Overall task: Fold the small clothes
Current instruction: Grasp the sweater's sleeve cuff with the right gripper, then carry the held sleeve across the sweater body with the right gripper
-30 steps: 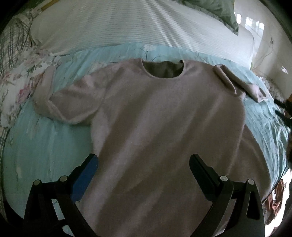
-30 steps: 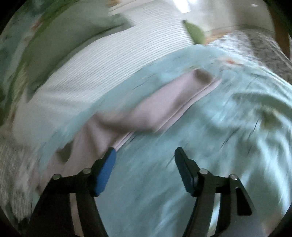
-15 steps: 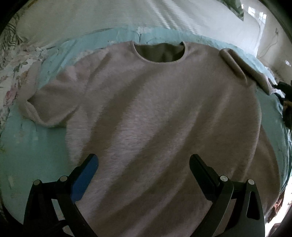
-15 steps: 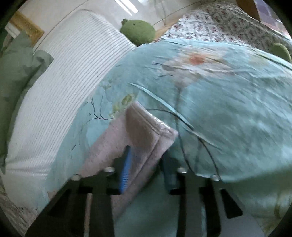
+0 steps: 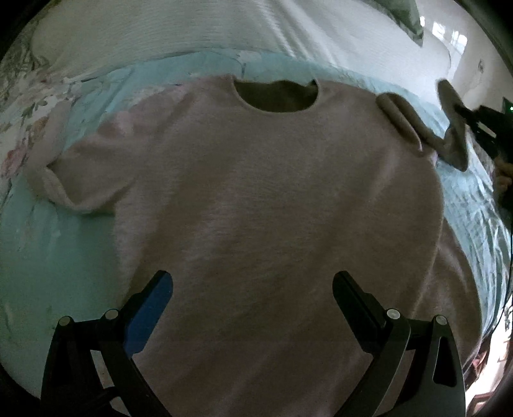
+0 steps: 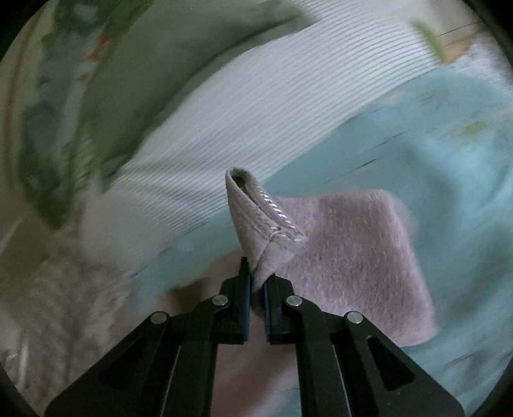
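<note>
A pale pink fuzzy sweater [image 5: 256,199] lies flat, front up, on a light blue bedspread [image 5: 48,263], neckline toward a white ribbed pillow [image 5: 192,29]. One sleeve [image 5: 73,170] is spread out to the side near a floral cloth [image 5: 22,106] at the bed's edge. Left gripper [image 5: 253,288] hangs over the lower body of the sweater, jaws spread wide, nothing between them, pads not pressing the cloth. Right gripper [image 6: 256,288] is clamped tight on the cuff [image 6: 256,211] of the other sleeve; the cuff stands up out of the jaws, its opening showing at the top, the rest of the sleeve trailing down onto the bedspread. From the left wrist view the lifted cuff hangs at the far edge beside the sweater's shoulder. A green pillow [image 6: 144,64] sits beyond the white one, blurred.
</note>
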Tool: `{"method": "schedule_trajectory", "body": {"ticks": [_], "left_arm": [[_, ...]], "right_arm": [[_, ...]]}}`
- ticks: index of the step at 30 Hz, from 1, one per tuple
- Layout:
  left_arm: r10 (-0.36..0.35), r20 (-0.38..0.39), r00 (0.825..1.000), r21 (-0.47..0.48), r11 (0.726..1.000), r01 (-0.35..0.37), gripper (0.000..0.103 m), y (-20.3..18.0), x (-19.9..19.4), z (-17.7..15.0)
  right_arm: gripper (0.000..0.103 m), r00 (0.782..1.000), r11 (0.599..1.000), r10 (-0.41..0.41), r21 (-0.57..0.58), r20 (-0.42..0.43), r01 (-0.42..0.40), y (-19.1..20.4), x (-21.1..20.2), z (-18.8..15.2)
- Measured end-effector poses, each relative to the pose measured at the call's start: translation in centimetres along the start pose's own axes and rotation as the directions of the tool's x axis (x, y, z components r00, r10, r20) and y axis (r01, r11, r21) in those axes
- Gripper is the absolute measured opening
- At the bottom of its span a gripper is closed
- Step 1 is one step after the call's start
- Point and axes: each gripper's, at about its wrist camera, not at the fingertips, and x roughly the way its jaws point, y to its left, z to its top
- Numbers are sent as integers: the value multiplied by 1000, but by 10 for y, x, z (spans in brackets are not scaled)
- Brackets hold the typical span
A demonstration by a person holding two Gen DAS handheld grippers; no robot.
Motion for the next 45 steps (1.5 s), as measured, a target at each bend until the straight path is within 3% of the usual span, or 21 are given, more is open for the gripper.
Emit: {"method": "schedule_trajectory", "body": {"ticks": [3,7,13,15,17,19,21,22,24,31,36,39,40,41,42,43,45], "left_arm": [[-10,13,1000,-30,1000,10,100,11,-9,-4],[-22,34,999,-65,998,24,100,28,-16,-7],[-74,65,995,-100,992,80,100,48,-21,-10],[-82,71,994,-112,990,90,100,55,-22,-8],[-84,84,993,-120,988,94,100,63,-21,-6],[-75,89,993,-124,989,86,100,71,-17,-1],[-86,85,993,-138,986,97,100,80,-7,9],[-99,81,992,-149,983,110,100,86,0,17],[-120,79,990,-159,978,132,100,94,10,27],[-94,46,994,-184,978,101,100,116,62,80],[-122,-5,993,-223,968,118,100,130,99,99],[-132,33,991,-221,966,136,96,131,103,105],[-142,49,989,-217,965,150,83,129,101,105],[-157,65,985,-207,964,168,57,128,101,106],[-166,67,984,-190,966,176,39,125,103,106],[-162,61,985,-181,969,170,1,123,103,106],[-119,114,986,-200,970,140,2,128,92,106]], "right_arm": [[8,989,994,110,3,-101,-111,48,47,-30],[8,953,979,202,41,-226,-198,100,116,-75],[8,892,964,265,87,-365,-251,159,201,-145],[8,867,961,277,97,-414,-260,159,220,-159],[11,834,959,282,105,-475,-265,164,239,-176],[17,812,970,235,77,-534,-229,167,251,-187],[40,801,971,223,52,-556,-234,171,248,-190],[53,807,968,228,40,-544,-246,174,241,-189],[57,831,968,222,13,-509,-251,170,222,-181],[57,922,984,166,-6,-349,-179,134,132,-152],[57,965,998,58,-15,-256,-64,107,77,-145],[57,982,1000,-3,7,-186,4,86,40,-135],[57,986,1000,-15,19,-167,18,79,32,-132],[57,989,999,-34,28,-142,38,73,22,-127],[57,991,998,-53,29,-124,57,68,15,-122],[57,991,996,-75,30,-107,79,61,7,-117],[57,990,992,-120,34,-69,122,50,-10,-104]]}}
